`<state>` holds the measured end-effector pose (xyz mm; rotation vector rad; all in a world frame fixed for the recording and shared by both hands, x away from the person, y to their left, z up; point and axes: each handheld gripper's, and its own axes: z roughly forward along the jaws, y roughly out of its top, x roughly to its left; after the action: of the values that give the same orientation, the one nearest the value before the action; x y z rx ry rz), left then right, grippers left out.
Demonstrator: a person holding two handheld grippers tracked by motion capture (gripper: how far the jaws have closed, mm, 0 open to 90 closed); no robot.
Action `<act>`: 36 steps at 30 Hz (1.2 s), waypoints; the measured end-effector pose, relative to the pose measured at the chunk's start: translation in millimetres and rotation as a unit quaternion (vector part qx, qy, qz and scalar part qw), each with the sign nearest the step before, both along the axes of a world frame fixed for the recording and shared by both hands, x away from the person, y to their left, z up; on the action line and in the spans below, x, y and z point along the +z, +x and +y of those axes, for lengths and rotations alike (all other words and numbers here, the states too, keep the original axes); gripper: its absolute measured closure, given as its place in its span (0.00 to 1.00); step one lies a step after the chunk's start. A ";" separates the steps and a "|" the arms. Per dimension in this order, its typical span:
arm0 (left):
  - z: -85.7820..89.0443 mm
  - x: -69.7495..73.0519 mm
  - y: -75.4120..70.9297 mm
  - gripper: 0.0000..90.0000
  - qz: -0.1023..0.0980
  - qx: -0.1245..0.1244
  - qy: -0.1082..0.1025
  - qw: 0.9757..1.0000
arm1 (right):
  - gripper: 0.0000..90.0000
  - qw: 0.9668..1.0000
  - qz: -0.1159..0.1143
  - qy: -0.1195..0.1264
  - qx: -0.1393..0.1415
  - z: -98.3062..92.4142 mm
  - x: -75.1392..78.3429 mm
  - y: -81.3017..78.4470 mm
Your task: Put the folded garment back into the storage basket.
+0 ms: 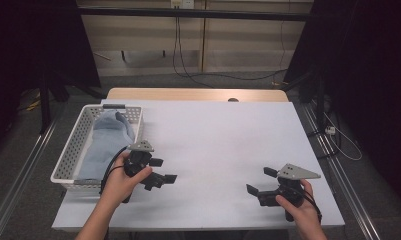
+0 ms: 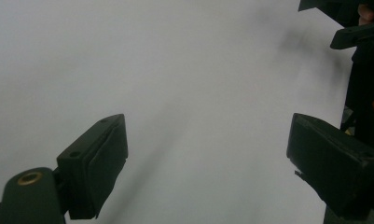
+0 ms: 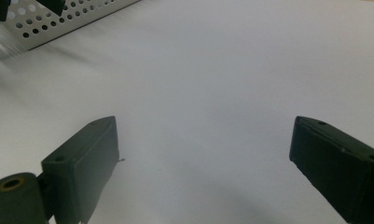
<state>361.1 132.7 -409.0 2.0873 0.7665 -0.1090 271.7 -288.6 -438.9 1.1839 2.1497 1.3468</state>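
High view: blue-grey cloth [image 1: 104, 140] lies in the white perforated basket [image 1: 70, 150] — seemingly stowed; left gripper [image 1: 164, 170] and right gripper [image 1: 258, 181] rest on the bare worktop [image 1: 218, 145], fingers spread, empty.

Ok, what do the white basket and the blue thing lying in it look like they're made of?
The basket looks like rigid white plastic, or possibly painted metal: thin walls punched with regular rows of round holes, with a matte finish. The blue thing looks like soft cloth, a pale blue-grey knit or fleece: it slumps and folds with rounded creases and no shine. The exact fabric cannot be told.
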 end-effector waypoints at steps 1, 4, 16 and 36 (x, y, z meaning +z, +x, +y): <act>0.4 -0.4 -0.6 0.14 -0.002 -0.004 0.001 1.000 | 0.08 1.000 0.000 0.000 0.000 0.1 0.0 -0.1; 2.2 -2.0 -1.9 0.14 0.001 -0.006 0.002 1.000 | 0.08 1.000 0.000 -0.001 -0.001 0.5 -0.1 0.0; 7.9 -5.8 -5.3 0.13 0.001 0.002 -0.005 1.000 | 0.08 1.000 0.000 0.000 -0.001 1.1 -0.9 -0.6; 15.2 -7.2 -11.6 0.14 -0.002 0.001 -0.020 1.000 | 0.08 1.000 0.001 0.001 0.000 -1.4 -2.5 -1.9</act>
<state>349.5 148.0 -416.3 2.0488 0.7579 -0.1182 269.8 -290.0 -441.4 1.1873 2.1500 1.3473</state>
